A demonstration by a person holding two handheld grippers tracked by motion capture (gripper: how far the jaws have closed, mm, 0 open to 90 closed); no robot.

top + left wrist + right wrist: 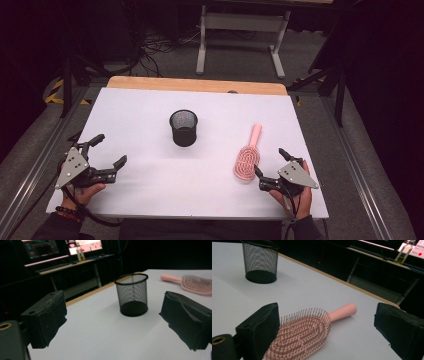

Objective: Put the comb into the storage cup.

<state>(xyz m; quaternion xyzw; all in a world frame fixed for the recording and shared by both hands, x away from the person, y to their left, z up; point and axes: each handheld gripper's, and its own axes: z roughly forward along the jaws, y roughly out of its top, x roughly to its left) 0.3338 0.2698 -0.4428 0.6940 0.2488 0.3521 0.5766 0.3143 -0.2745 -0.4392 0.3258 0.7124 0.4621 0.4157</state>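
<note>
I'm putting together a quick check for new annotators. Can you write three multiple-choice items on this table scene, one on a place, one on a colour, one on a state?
1. Where does the pink hairbrush lie?
A. inside the mesh cup
B. flat on the white table, just ahead of the right gripper
C. between the left gripper's jaws

2. What colour is the mesh pen cup?
A. black
B. pink
C. white

3. How do the right gripper's jaws stand?
A. shut on the brush handle
C. shut with nothing between them
B. open, holding nothing

Answers:
1 B: in the high view the brush rests bristles up on the table, its head near the right gripper.
2 A: the cup's mesh and rim look black in the high view and both gripper views.
3 B: in the right gripper view both jaws stand wide apart, with the brush head lying by the left one, not clamped.
</note>
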